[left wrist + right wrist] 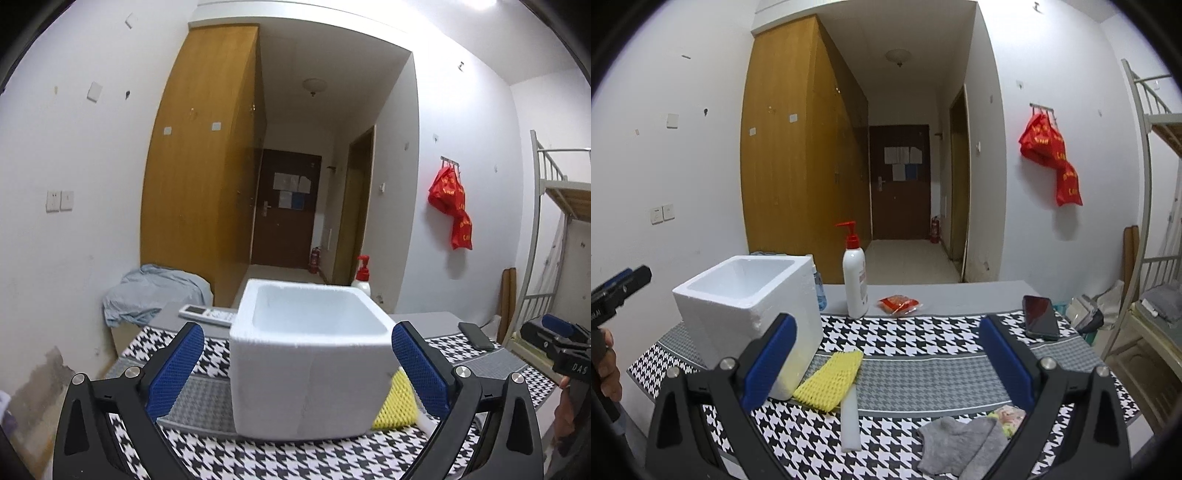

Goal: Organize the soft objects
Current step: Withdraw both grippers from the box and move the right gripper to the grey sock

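We're seeing the white foam box sitting upright and open, yellow foam net leaning against it, grey sock lying flat nearby

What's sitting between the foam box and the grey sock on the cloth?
In the right wrist view, a yellow foam net leans against the foam box, with a white strip beside it, short of the grey sock.

Foam box beside yellow mesh; bare cloth rightward.

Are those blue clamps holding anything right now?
No. Both the left gripper and right gripper have open jaws holding nothing; the foam box just sits between the left ones.
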Motion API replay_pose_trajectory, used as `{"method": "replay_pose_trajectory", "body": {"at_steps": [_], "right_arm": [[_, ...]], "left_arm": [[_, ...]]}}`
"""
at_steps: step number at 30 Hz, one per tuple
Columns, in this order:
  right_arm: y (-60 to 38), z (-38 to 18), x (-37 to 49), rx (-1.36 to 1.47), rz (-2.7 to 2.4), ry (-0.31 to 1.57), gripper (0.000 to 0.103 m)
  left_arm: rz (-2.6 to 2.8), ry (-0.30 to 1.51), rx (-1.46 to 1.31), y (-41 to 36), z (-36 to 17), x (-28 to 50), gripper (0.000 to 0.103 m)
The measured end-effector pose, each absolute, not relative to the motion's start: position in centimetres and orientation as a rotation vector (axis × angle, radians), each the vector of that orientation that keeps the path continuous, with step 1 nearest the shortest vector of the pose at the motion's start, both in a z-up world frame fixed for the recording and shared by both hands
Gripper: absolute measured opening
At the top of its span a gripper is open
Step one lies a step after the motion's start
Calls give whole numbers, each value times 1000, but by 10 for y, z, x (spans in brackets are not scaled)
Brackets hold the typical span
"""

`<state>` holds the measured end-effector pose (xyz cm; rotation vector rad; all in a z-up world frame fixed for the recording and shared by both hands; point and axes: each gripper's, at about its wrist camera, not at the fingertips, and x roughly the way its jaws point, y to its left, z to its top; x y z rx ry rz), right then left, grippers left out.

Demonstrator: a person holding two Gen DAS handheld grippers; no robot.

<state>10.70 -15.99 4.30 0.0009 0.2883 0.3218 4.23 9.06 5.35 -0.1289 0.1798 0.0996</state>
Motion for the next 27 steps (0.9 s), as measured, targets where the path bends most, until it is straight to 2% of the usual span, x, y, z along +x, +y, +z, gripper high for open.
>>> {"method": "replay_pose_trajectory", "body": {"at_steps": [7,27], "right_arm": [[-166,28,93,12,303,267,100],[-218,-19,85,56,165,374,100]], "left_arm": [[84,151,-147,84,30,33,102],[-175,282,-51,1,1,67,102]]}}
